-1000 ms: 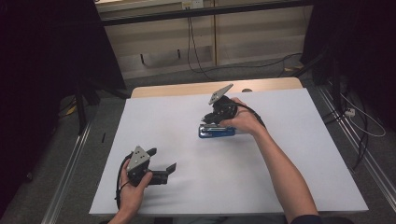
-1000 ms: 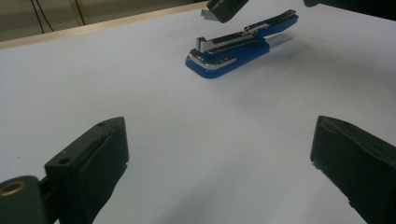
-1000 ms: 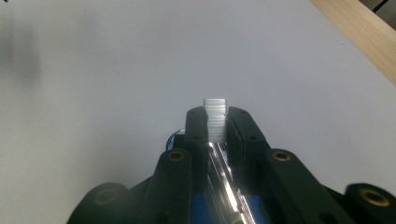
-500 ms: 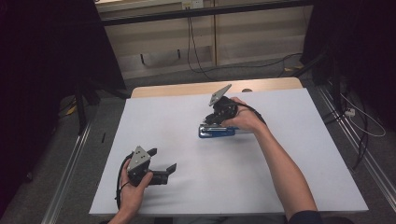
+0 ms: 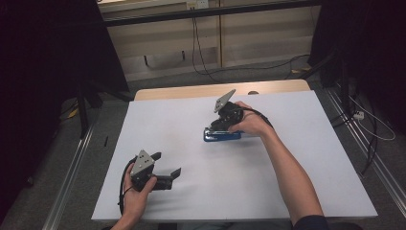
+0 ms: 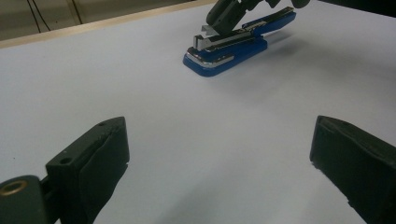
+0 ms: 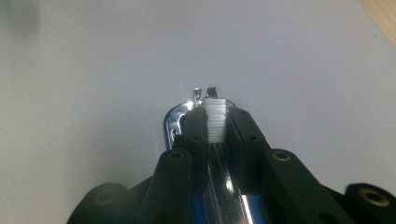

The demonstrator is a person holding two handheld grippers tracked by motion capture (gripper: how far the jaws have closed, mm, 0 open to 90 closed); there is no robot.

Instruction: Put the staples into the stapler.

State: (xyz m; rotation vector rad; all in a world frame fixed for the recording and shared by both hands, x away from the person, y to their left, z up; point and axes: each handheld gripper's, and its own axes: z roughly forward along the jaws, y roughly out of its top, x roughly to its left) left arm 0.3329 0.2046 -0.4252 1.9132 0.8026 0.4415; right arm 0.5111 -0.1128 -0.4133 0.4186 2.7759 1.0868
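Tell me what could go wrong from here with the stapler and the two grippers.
The right gripper pinches a strip of staples over the open blue stapler; the narrow hold could let the strip tilt or snap. Nothing steadies the stapler's base, so pushing down may slide it across the white table. The left gripper sits open and far off, too distant to catch a slip.
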